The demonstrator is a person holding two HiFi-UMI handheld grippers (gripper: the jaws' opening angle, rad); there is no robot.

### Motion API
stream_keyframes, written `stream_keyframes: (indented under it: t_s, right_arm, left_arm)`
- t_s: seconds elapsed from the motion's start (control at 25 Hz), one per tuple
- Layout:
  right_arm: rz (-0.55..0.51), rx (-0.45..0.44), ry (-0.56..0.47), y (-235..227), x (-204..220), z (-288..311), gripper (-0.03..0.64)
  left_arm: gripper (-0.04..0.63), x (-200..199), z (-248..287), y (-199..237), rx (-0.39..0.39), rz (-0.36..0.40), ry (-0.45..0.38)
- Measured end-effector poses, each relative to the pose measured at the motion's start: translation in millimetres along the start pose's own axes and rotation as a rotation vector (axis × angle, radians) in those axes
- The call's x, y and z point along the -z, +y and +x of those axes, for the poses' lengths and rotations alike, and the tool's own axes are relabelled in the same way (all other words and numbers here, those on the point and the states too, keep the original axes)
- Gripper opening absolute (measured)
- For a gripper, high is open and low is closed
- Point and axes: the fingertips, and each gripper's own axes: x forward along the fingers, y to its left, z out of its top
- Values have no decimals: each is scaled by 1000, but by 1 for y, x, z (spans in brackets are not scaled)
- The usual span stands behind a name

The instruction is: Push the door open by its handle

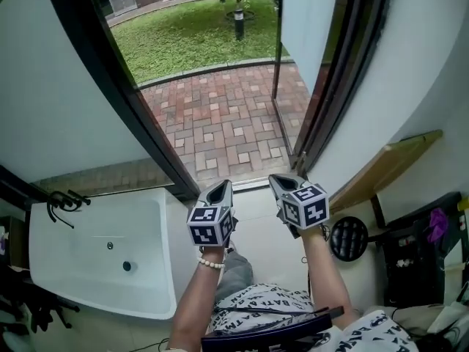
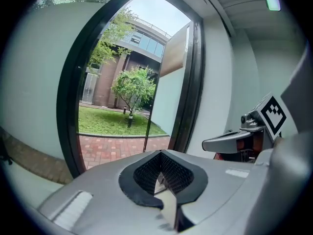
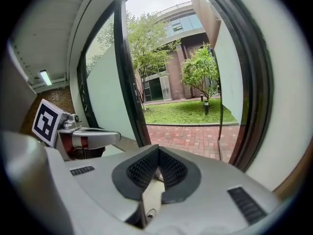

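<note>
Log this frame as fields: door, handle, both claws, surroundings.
door: open, swung outward over the brick path
handle: not visible in any view
left claw: shut, empty, held in front of the doorway
right claw: shut, empty, beside the left one, touching nothing
sink: white, indoors, to the left of the doorway
lawn: beyond the bricks, outside
</note>
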Motion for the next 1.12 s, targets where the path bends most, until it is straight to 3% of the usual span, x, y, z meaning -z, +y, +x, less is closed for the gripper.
stream_keyframes:
  t_s: [0.32, 0.52, 1.12]
  right_arm:
    - [-35, -15, 17, 32, 57, -66, 3]
    - [-4, -34, 11, 49, 79, -93, 3]
    - [-15, -30, -6, 76, 88, -121, 3]
  left_arm:
    - [-6, 49, -64, -47, -26, 0, 24]
    - [-6, 68, -93, -65, -36, -14, 27]
    - [-6, 75, -129, -80, -32, -10, 3]
